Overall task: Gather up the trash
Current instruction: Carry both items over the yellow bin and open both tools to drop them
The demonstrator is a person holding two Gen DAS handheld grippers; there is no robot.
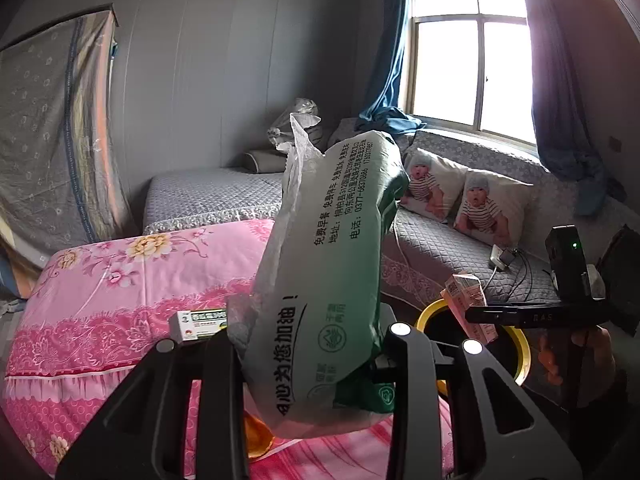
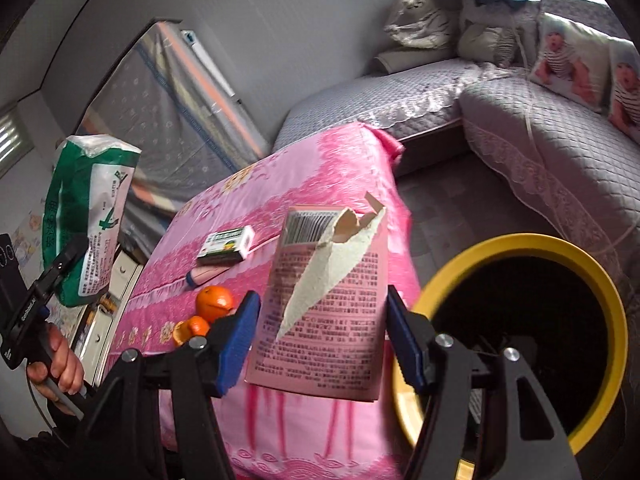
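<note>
Centre of both frames: my catches.
Left gripper (image 1: 312,360): clamps my green-white bag (image 1: 332,264).
Right gripper (image 2: 320,340): pinches my pink carton (image 2: 332,300) beside the yellow bin (image 2: 520,248).

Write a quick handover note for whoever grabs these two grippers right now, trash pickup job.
Left gripper: shut on the green-and-white bag, raised above the pink table.
Right gripper: shut on the torn pink box, beside the yellow-rimmed bin.
Nothing visibly binned yet.
Left on the table: small green box, oranges.

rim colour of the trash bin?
Yellow rim on the round black-lined trash bin; clearest in the right wrist view.
</note>
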